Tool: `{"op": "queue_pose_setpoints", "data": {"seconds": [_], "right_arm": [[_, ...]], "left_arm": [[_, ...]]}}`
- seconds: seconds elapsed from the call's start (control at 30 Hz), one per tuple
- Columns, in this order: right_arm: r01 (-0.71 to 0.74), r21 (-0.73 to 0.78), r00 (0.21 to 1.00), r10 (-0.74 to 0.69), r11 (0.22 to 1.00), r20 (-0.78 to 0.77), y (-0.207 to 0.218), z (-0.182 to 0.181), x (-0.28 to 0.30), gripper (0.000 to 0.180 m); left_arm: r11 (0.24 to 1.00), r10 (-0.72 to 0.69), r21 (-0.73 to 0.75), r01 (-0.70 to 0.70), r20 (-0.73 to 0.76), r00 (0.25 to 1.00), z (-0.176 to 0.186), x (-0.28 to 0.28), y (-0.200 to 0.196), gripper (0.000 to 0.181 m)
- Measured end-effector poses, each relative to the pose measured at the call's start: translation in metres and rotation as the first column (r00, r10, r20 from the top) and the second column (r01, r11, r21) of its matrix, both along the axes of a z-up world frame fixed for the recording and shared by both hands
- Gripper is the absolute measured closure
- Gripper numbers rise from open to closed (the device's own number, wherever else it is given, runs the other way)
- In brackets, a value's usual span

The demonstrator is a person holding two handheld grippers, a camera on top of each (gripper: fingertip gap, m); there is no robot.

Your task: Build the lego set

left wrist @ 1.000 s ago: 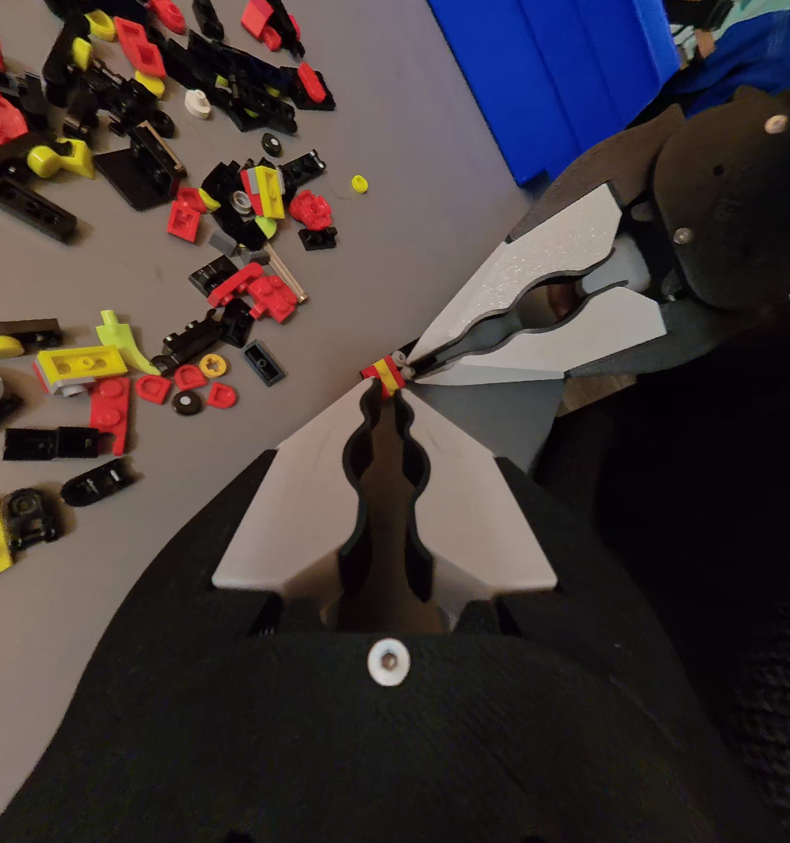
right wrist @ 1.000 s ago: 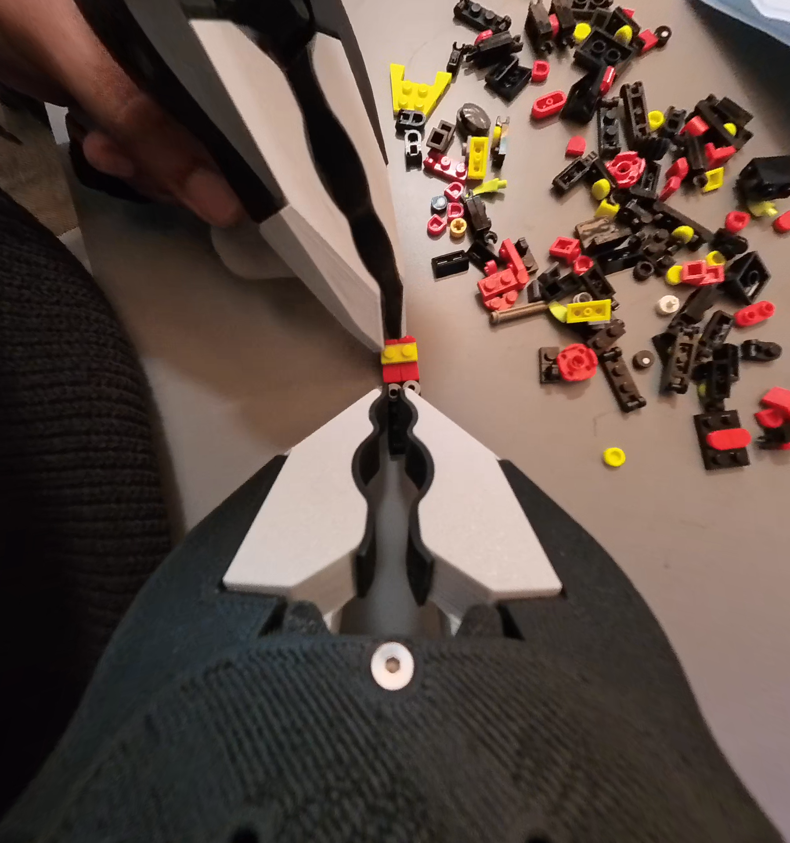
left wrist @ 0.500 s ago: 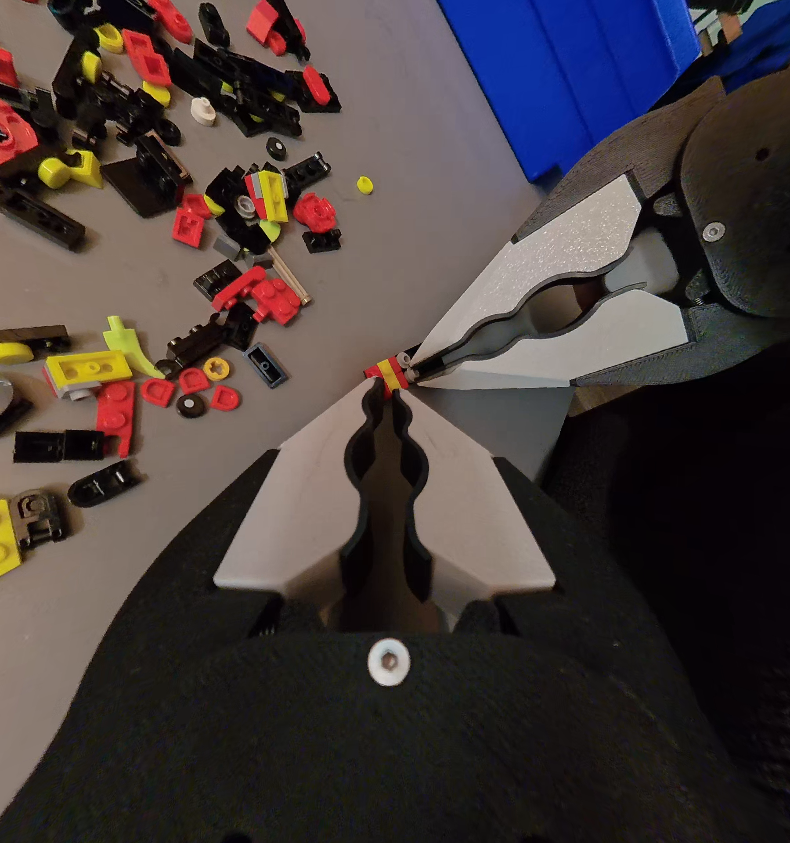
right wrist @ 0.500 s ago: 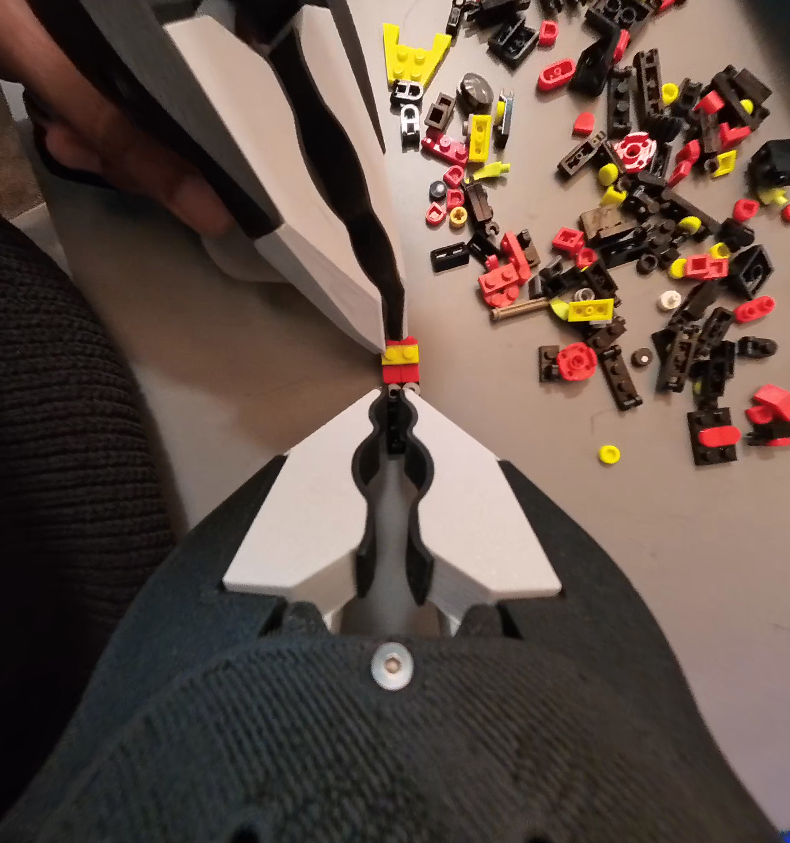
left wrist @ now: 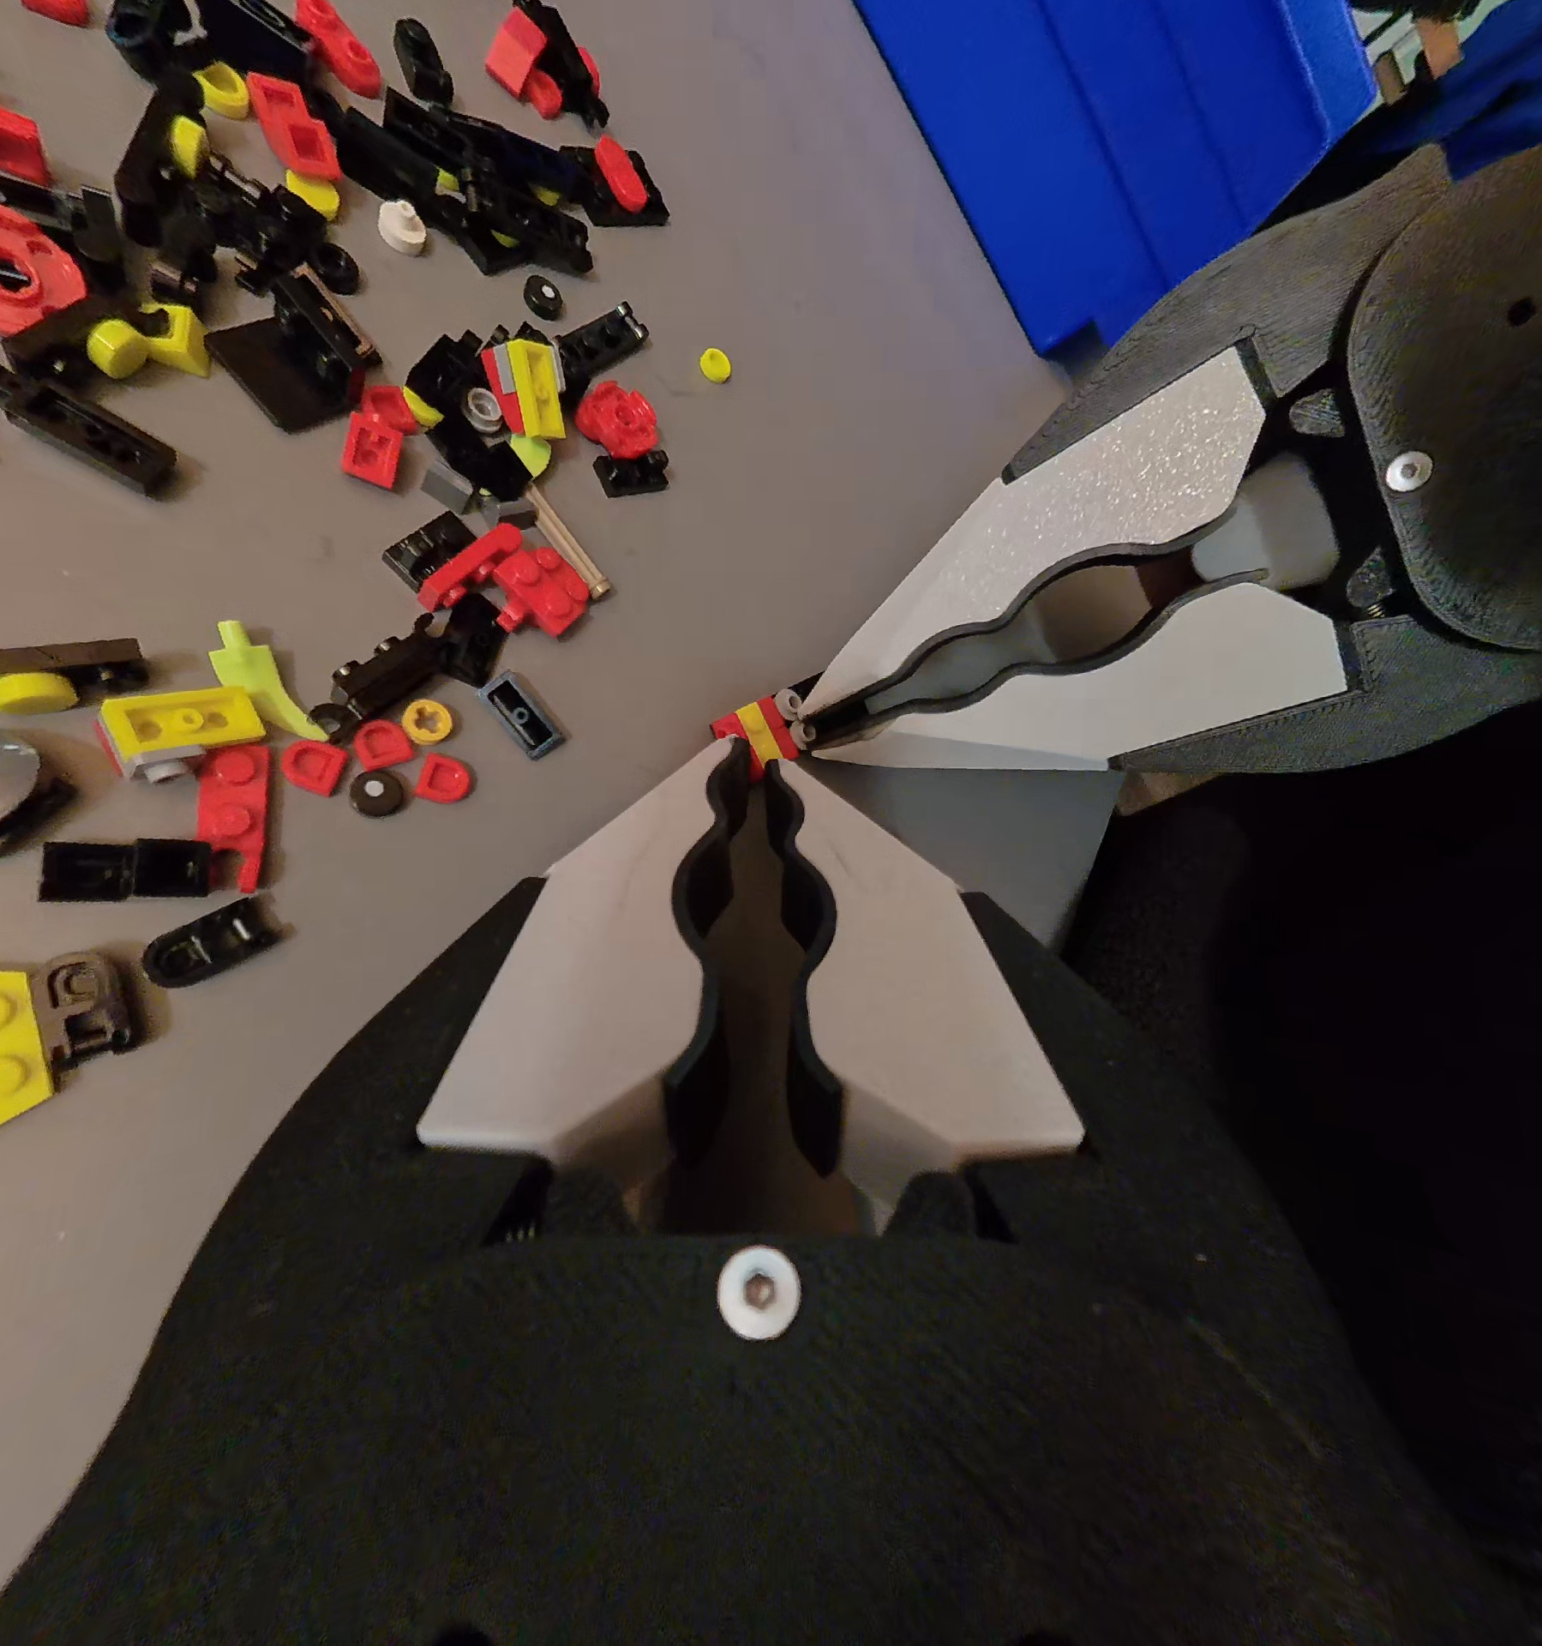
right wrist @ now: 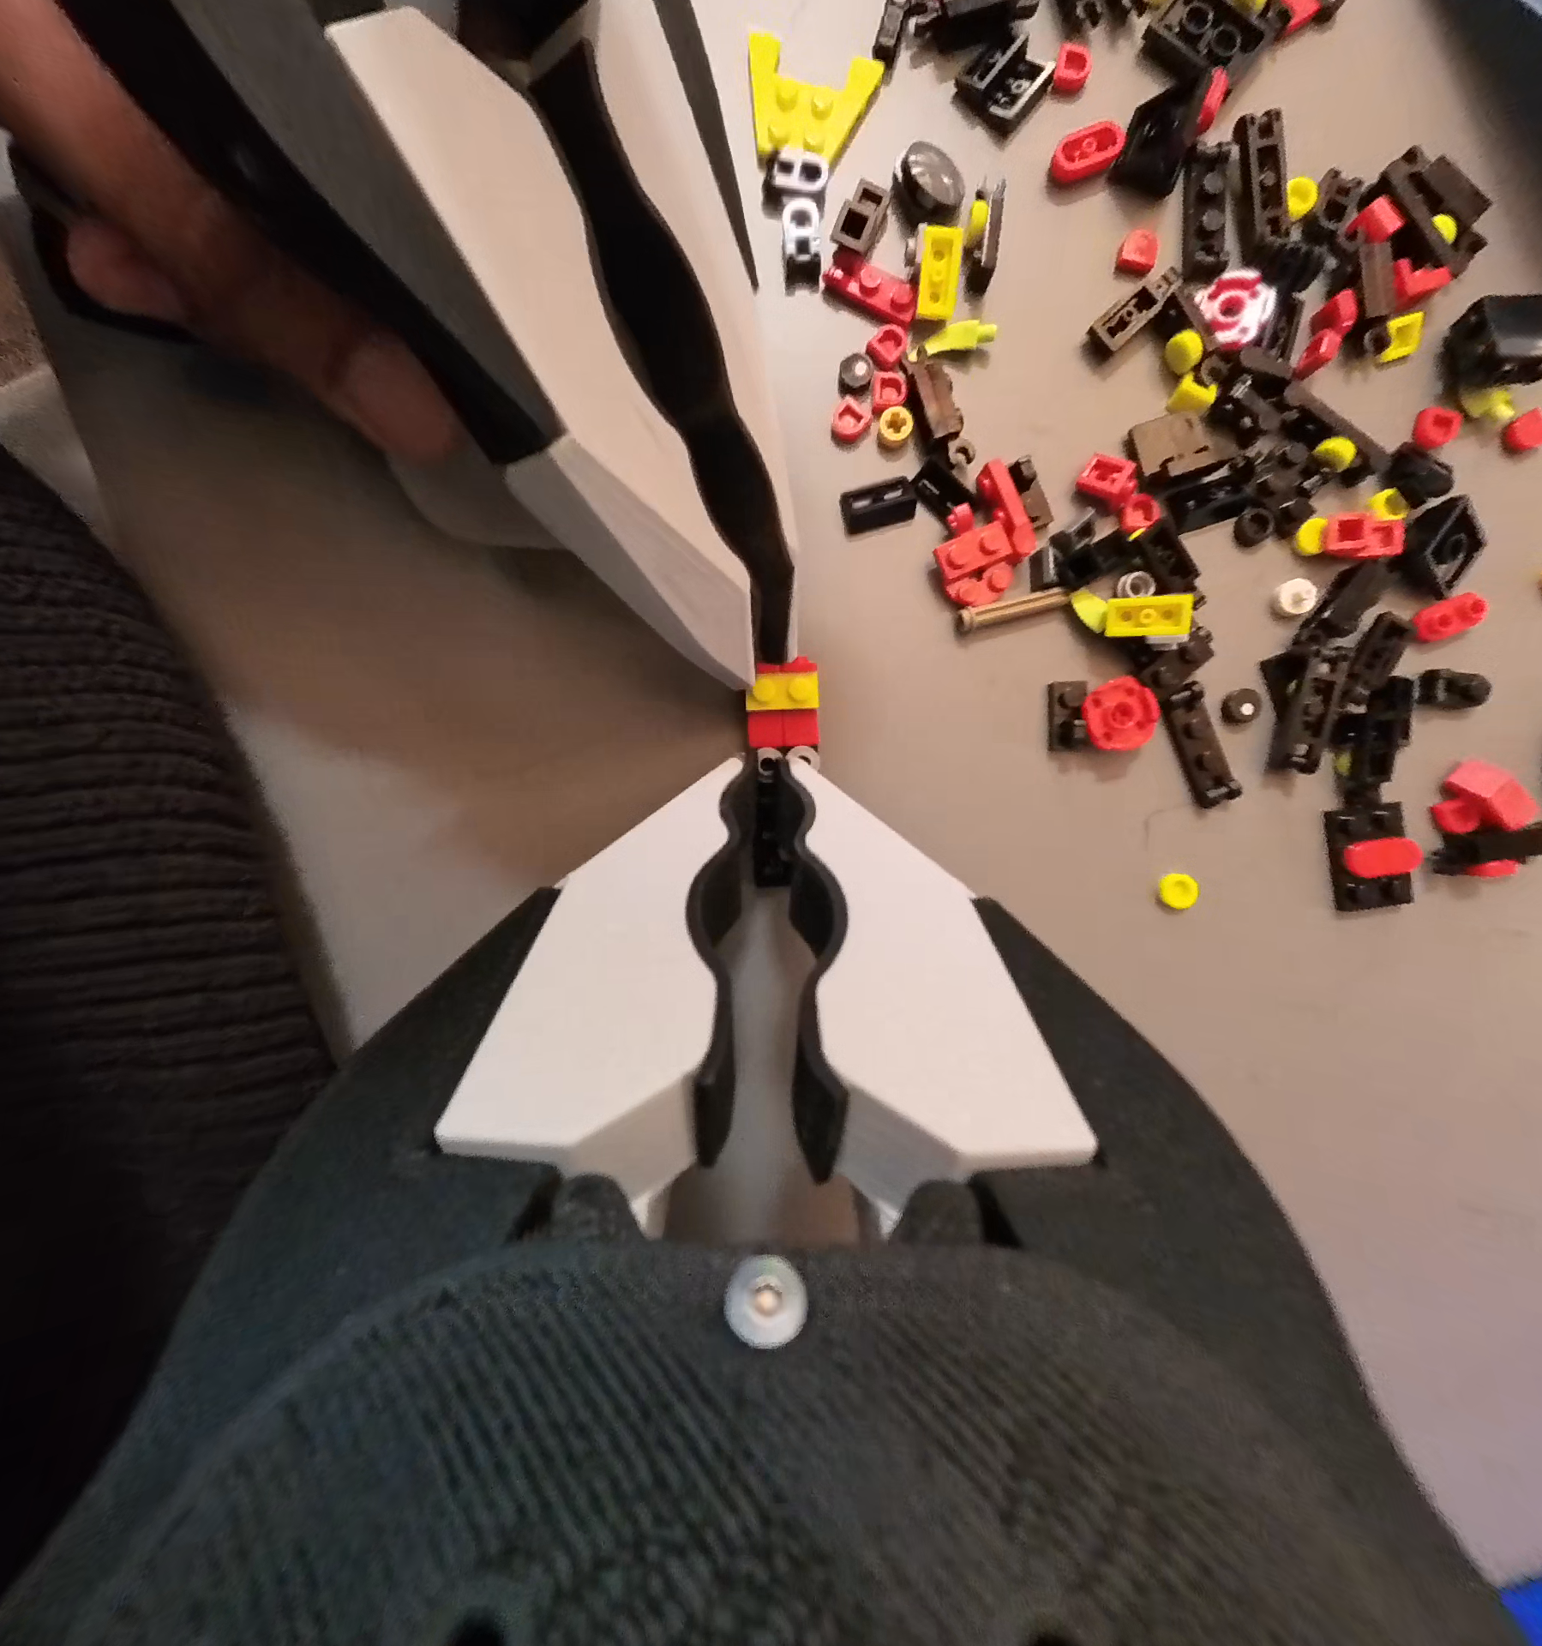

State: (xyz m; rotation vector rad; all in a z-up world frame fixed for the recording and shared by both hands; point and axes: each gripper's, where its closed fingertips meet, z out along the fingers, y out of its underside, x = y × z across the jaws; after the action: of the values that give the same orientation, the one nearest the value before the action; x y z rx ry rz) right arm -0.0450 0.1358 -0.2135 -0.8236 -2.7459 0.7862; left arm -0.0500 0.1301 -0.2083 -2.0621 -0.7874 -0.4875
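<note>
The gray table (left wrist: 794, 267) has a blue bin (left wrist: 1105, 134) at its far edge. Loose lego pieces (left wrist: 304, 401) lie scattered there. Above the near edge, the left gripper (left wrist: 754, 768) pinches the red-and-yellow stack (right wrist: 782, 704). The right gripper (right wrist: 780, 773) pinches a black piece (right wrist: 771, 837) touching it.

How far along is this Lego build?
Barely begun. Done: a small red and yellow stack is snapped together. In hand: the left gripper pinches that stack, while the right gripper holds a black piece with grey studs against it. Left: most loose pieces lie scattered on the grey table.
</note>
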Motion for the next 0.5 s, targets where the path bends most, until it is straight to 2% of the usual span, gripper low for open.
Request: {"op": "queue_pose_setpoints", "data": {"seconds": [0.07, 0.13, 0.23, 0.3, 0.5], "right_arm": [[0.002, -0.058, 1.0, -0.002, 0.998, 0.006, -0.001, 0.001, 0.001, 0.178], [0.009, -0.172, 0.998, 0.002, 0.985, 0.062, -0.005, 0.008, 0.007, 0.161], [0.033, -0.328, 0.999, -0.021, 0.944, 0.041, -0.004, 0.031, -0.001, 0.162], [0.04, -0.31, 0.999, -0.041, 0.95, 0.003, 0.006, 0.03, -0.008, 0.16], [-0.004, -0.232, 0.995, 0.027, 0.973, 0.096, -0.009, 0.0, 0.015, 0.141]], "left_arm": [[1.0, -0.002, 0.008, 0.002, 0.023, 1.0, 0.0, 0.0, -0.001, 0.18], [1.0, -0.003, 0.02, 0.002, 0.048, 0.999, 0.001, 0.002, 0.0, 0.181], [1.0, -0.011, 0.014, 0.011, 0.03, 0.999, 0.001, 0.003, 0.0, 0.181], [1.0, -0.01, 0.017, 0.01, 0.026, 1.0, 0.002, 0.003, 0.0, 0.181], [1.0, 0.0, 0.023, -0.001, 0.038, 0.999, 0.002, 0.001, 0.0, 0.181]]}}
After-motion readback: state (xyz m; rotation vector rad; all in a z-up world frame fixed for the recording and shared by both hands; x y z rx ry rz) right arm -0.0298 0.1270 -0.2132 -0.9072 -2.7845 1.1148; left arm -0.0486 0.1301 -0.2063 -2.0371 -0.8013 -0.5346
